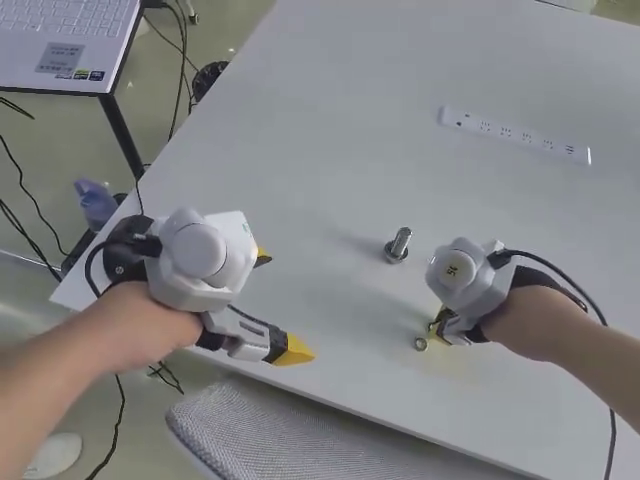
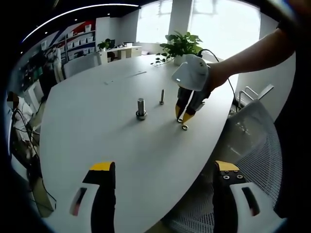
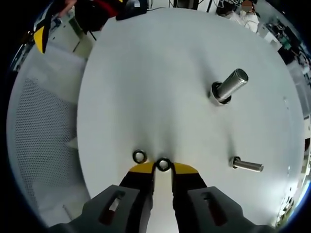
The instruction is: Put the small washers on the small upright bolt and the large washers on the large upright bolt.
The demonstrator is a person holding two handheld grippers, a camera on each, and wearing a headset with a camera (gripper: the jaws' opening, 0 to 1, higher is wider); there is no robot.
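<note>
Head view: left gripper [image 1: 280,305] is hovering at the table [image 1: 330,120] edge, well left of the large bolt [image 1: 398,245], while right gripper [image 1: 440,328] is pointing tips-down near that bolt's right, a loose washer [image 1: 421,344] lying just beside its tips. Left gripper view: jaws are standing wide open, holding nothing, and the small bolt [image 2: 162,96] is standing upright just beyond the large bolt. Right gripper view: nearly closed jaws are pinching a washer [image 3: 164,164] at the tips, well apart from the large bolt.
</note>
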